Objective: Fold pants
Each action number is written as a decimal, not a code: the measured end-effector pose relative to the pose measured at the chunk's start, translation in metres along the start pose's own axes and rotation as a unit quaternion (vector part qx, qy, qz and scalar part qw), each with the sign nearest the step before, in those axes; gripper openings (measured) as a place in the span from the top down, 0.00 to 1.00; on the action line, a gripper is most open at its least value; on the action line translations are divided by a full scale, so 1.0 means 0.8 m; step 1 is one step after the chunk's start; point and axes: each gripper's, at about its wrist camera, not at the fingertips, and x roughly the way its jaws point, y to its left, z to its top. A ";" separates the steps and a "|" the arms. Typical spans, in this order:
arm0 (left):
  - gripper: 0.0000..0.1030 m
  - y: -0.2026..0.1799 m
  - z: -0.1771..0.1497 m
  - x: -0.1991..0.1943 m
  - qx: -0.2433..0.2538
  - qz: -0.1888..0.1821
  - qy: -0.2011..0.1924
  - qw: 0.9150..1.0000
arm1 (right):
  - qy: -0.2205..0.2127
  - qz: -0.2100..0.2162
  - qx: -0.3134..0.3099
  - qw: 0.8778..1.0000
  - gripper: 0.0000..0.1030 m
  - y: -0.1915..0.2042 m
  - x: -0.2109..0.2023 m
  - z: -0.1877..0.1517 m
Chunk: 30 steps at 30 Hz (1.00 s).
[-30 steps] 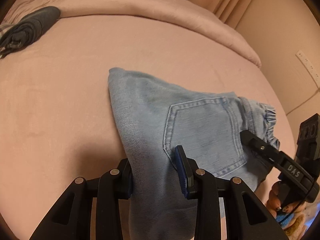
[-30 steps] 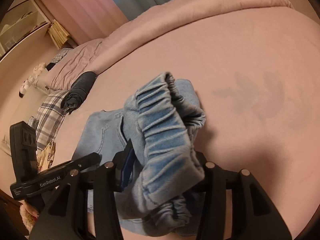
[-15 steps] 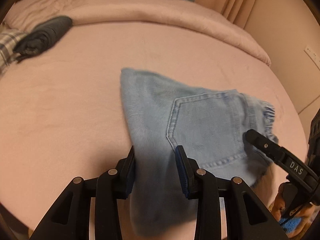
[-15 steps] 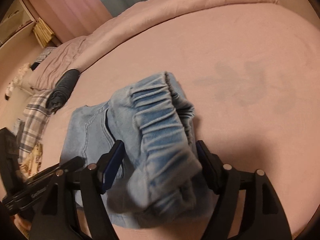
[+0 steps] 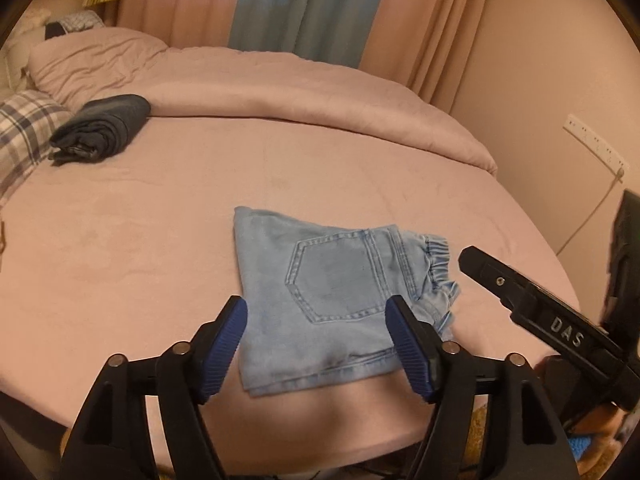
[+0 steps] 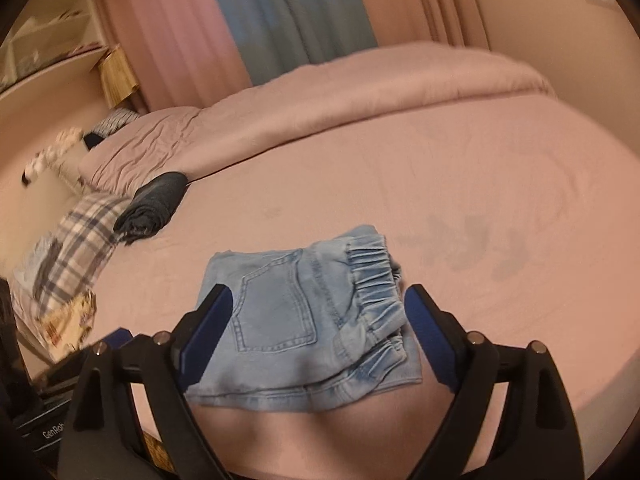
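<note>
I'm lifting both tongs, left (image 5: pixel 316 342) and right (image 6: pixel 318 330), their jaws just sprung apart and gripping nothing, off the folded pants (image 5: pixel 336 300) lying flat near the bed's (image 5: pixel 160 240) front edge, rising straight so nothing snags the fold.

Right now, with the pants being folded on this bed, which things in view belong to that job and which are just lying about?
Part of the job:
- folded light-blue denim pants, flat on the pink bed sheet
- left hand-held gripper, open
- right hand-held gripper, open

Just lying about:
- dark grey folded garment
- plaid pillow
- pink duvet
- curtains
</note>
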 end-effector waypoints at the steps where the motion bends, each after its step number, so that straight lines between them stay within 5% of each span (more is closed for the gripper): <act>1: 0.27 0.000 -0.002 0.000 -0.001 0.008 -0.001 1.000 | -0.003 -0.006 -0.008 1.000 0.14 0.004 -0.001 0.000; 5: 0.22 -0.004 -0.010 -0.001 0.010 0.041 0.000 0.999 | -0.011 -0.017 -0.038 0.999 0.13 0.013 -0.012 -0.006; 30: 0.21 0.001 -0.027 -0.012 -0.016 0.095 0.020 0.995 | -0.005 -0.042 -0.056 0.998 0.13 0.034 -0.023 -0.027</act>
